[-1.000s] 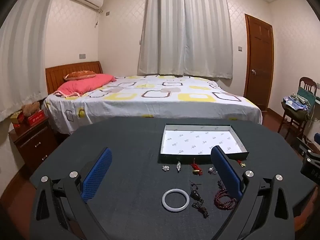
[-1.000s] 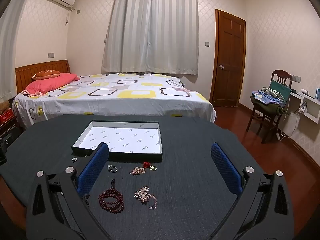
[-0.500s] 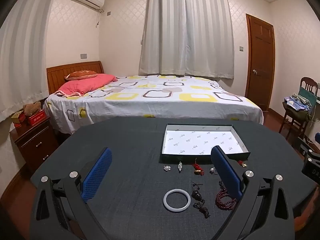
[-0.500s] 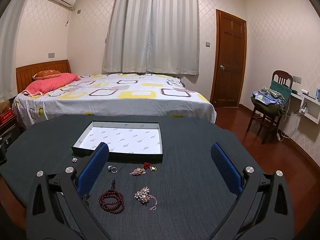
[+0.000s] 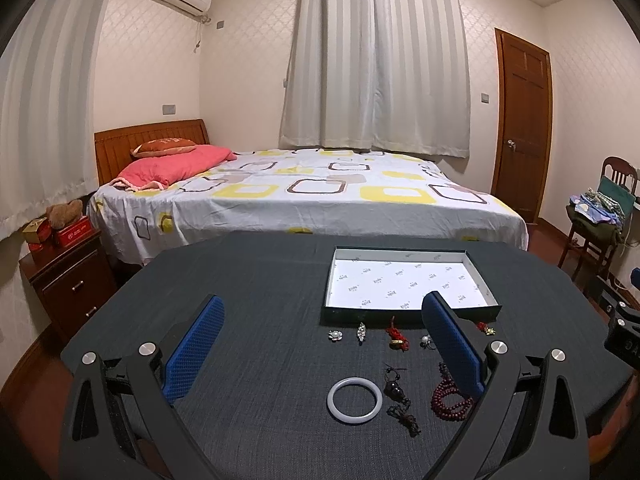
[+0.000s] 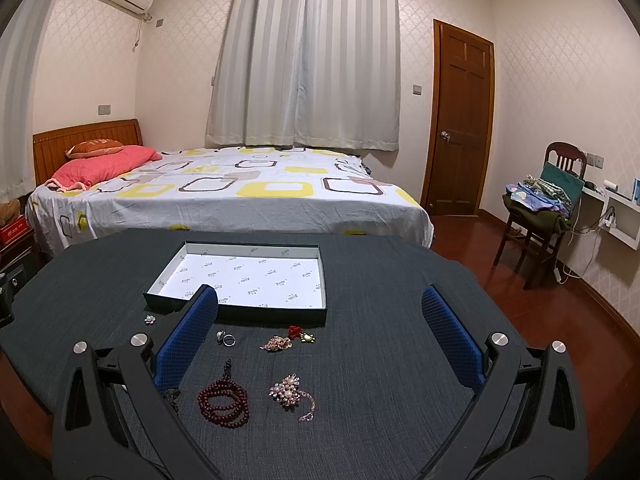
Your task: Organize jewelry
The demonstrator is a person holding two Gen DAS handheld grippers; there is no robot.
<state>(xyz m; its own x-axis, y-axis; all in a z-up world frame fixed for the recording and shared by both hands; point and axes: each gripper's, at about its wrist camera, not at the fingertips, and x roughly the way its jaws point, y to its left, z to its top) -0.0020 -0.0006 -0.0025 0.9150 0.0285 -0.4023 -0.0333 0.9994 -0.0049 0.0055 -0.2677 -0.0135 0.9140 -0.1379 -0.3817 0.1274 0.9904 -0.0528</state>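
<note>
An empty shallow box with a white lining (image 5: 408,284) (image 6: 248,276) lies on the dark table. Jewelry lies in front of it: a white bangle (image 5: 354,400), a dark pendant on a cord (image 5: 394,390), a dark red bead bracelet (image 5: 448,398) (image 6: 224,402), a red knot charm (image 5: 396,338), a ring (image 6: 228,338), small silver pieces (image 5: 335,335), and pink brooches (image 6: 290,392) (image 6: 276,343). My left gripper (image 5: 324,344) is open and empty above the table. My right gripper (image 6: 320,340) is open and empty, with the brooches between its fingers.
The dark cloth-covered table (image 5: 260,300) ends just beyond the box. A bed (image 5: 312,196) stands behind it, a nightstand (image 5: 68,272) at the left, a chair with clothes (image 6: 540,208) and a wooden door (image 6: 460,120) at the right.
Both views have drifted slightly; the left gripper has shifted a little so the jewelry sits slightly farther right and lower. Both grippers stay open and empty.
</note>
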